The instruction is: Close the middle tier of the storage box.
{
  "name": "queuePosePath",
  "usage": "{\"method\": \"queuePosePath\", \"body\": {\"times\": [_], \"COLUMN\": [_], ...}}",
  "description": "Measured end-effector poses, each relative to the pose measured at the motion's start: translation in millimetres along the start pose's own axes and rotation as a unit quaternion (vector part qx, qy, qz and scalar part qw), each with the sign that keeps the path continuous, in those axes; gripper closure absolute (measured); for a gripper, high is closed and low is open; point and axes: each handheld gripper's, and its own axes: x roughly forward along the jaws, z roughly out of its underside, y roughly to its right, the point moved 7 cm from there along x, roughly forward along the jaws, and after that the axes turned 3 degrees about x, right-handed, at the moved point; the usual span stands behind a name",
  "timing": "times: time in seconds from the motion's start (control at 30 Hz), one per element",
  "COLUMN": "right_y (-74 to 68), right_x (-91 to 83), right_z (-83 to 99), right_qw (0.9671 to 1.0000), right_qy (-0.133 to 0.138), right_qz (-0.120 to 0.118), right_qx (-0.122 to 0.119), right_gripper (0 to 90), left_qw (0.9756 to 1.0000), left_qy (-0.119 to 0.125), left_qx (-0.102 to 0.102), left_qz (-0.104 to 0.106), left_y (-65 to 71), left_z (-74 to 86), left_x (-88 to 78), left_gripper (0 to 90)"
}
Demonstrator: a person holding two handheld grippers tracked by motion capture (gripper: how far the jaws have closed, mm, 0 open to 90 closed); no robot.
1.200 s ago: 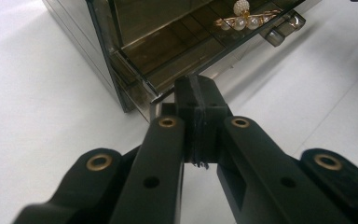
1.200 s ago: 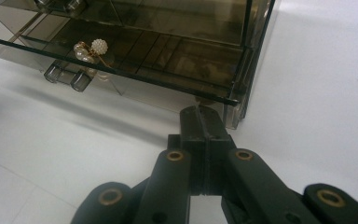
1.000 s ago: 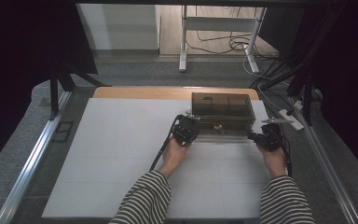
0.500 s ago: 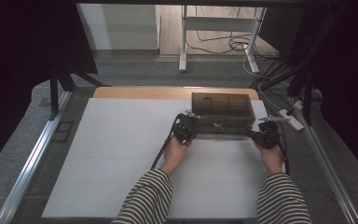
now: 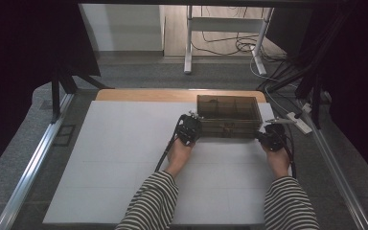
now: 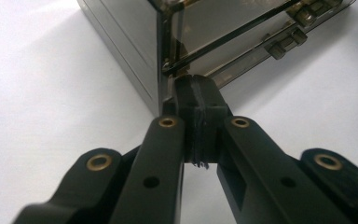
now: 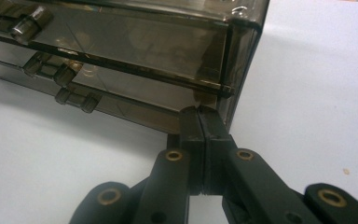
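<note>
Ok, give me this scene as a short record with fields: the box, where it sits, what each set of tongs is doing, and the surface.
box: smoky transparent plastic case with inner compartments, latches on its near side
place: far right part of the white table
left tongs: jaws shut, tips at the box's near left corner, nothing between them
right tongs: jaws shut, tips at the box's near right corner, nothing between them
contact: tips look pressed to the corners; cannot tell for sure
hands: one on each set of tongs, striped sleeves

A flat white sheet (image 5: 124, 163) covers the pale wooden table (image 5: 139, 94). A smoky transparent plastic compartment box (image 5: 227, 115) lies on the sheet, near the table's bare far strip.
</note>
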Motion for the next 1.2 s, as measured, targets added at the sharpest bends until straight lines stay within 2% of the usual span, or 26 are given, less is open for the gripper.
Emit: {"method": "queuePosePath", "body": {"times": [0.33, 0.63, 0.9, 1.0, 1.2], "right_y": [-1.6, -8.0, -19.1, -21.8, -25.2], "right_x": [2.4, -3.0, -9.5, -11.9, -14.2], "right_z": [2.1, 5.6, 11.2, 12.9, 17.9], "right_qw": [0.9999, 0.9998, 0.9992, 0.9991, 0.999], "right_qy": [-0.011, -0.016, -0.013, -0.011, -0.01], "right_qz": [0.003, -0.011, -0.024, -0.029, -0.037], "right_qx": [-0.008, -0.011, -0.028, -0.027, -0.025], "right_gripper": [85.7, 83.7, 78.1, 76.2, 71.1], "left_qw": [0.9999, 0.9998, 0.9999, 0.9999, 0.9998], "left_qy": [-0.005, -0.006, 0.005, 0.003, 0.007], "left_qx": [0.008, 0.017, 0.006, 0.003, -0.009], "left_qz": [-0.006, 0.005, 0.013, 0.013, 0.014], "left_y": [-1.7, -3.7, -16.7, -21.4, -29.6], "left_z": [1.9, 9.3, 25.4, 34.1, 45.4], "left_x": [-1.1, -11.2, -30.9, -35.8, -42.4], "left_gripper": [88.7, 88.2, 80.6, 72.1, 61.9]}}
